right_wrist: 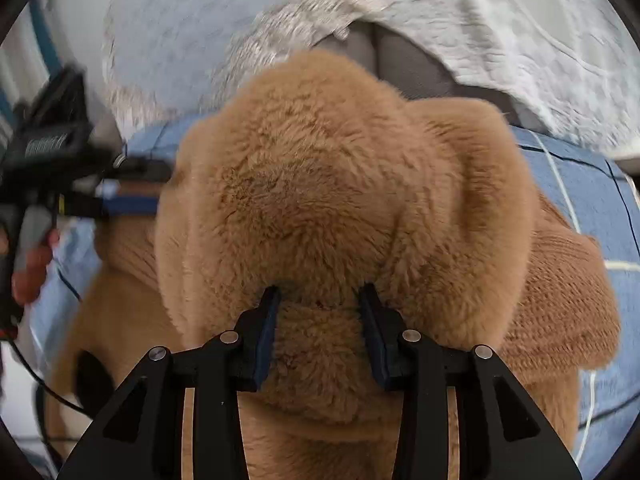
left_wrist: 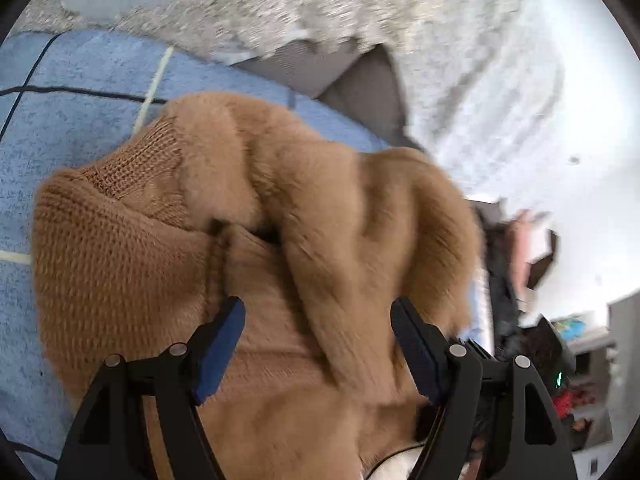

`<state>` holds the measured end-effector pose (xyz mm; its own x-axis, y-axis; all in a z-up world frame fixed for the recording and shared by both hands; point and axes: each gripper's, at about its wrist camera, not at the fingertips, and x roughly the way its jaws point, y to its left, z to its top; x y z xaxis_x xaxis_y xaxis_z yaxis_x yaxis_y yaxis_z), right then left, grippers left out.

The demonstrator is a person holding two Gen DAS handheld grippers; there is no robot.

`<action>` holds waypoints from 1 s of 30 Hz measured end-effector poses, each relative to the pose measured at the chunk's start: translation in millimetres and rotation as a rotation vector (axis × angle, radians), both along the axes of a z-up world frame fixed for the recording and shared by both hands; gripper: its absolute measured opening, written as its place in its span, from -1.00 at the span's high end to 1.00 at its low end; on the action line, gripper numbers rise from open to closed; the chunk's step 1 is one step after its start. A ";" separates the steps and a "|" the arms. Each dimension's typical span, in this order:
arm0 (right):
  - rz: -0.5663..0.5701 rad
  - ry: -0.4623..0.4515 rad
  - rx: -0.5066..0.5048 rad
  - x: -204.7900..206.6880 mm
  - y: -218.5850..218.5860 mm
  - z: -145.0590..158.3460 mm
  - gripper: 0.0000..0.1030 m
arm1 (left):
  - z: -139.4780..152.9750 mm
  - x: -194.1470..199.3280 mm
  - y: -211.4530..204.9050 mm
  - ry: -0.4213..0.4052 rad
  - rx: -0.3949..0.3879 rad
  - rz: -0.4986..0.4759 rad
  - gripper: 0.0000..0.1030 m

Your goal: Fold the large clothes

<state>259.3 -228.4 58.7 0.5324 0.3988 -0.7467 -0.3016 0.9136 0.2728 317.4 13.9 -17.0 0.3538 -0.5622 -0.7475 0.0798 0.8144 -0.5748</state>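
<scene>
A big tan garment (left_wrist: 320, 200), fluffy on one side and knitted on the other, hangs bunched over a blue bedsheet (left_wrist: 80, 128). My left gripper (left_wrist: 318, 306) stands wide, with a thick bundle of the garment filling the gap between its pads. The right wrist view shows that left gripper (right_wrist: 160, 188) at the left edge, with tan cloth between its fingers. My right gripper (right_wrist: 319, 292) is shut on a narrower fold of the fluffy garment (right_wrist: 320, 168), and its pads press into the pile. The knitted cuff (right_wrist: 560, 300) hangs to the right.
The blue sheet (right_wrist: 580, 184) carries thin dark and pale lines. A white textured blanket (left_wrist: 480, 100) lies crumpled beyond it, with a grey cushion (left_wrist: 360, 80) showing underneath. A person's hand (right_wrist: 32, 268) grips the left tool. Cluttered furniture (left_wrist: 580, 360) stands at the far right.
</scene>
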 end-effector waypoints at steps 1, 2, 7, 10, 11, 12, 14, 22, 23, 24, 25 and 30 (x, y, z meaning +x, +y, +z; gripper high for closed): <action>-0.016 -0.005 0.070 -9.0 -11.9 13.8 0.22 | 9.4 -10.7 2.5 -0.030 0.003 -0.031 -0.49; -0.027 -0.030 0.133 -22.7 -24.9 29.1 0.22 | 18.0 -21.5 5.4 -0.057 0.014 -0.050 -0.50; -0.077 -0.127 0.176 -102.3 -72.6 78.2 0.20 | 47.0 -87.8 24.9 -0.120 0.021 -0.146 -0.55; -0.119 -0.113 0.155 -147.6 -96.1 89.7 0.03 | 52.2 -125.3 36.0 -0.123 0.063 -0.169 -0.62; -0.141 -0.093 0.138 -165.0 -102.2 88.2 0.01 | 48.7 -138.6 40.5 -0.112 0.089 -0.181 -0.62; -0.162 -0.081 0.115 -176.2 -107.5 84.1 -0.01 | 45.1 -150.4 42.5 -0.102 0.109 -0.194 -0.63; -0.190 -0.058 0.090 -195.0 -113.7 73.5 -0.12 | 32.2 -172.5 48.0 -0.068 0.128 -0.200 -0.63; -0.312 0.104 0.068 -252.2 -137.1 0.0 -0.50 | -25.4 -248.9 71.3 0.023 0.147 -0.204 -0.64; -0.318 0.129 0.085 -253.7 -137.7 -11.1 -0.50 | -34.5 -254.1 77.2 0.048 0.145 -0.175 -0.64; -0.325 0.143 0.101 -255.5 -139.4 -17.4 -0.50 | -40.7 -259.8 82.2 0.066 0.132 -0.151 -0.64; -0.331 0.153 0.140 -255.7 -141.3 -25.0 -0.50 | -46.7 -265.0 86.7 0.076 0.116 -0.129 -0.64; -0.368 0.188 0.214 -255.1 -143.2 -49.6 -0.50 | -68.8 -276.0 97.0 0.125 0.065 -0.076 -0.64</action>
<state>4.3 -371.6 9.1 0.5309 0.3642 -0.7652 0.1051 0.8677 0.4859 41.5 110.9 -85.8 0.2138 -0.5332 -0.8185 0.0734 0.8443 -0.5308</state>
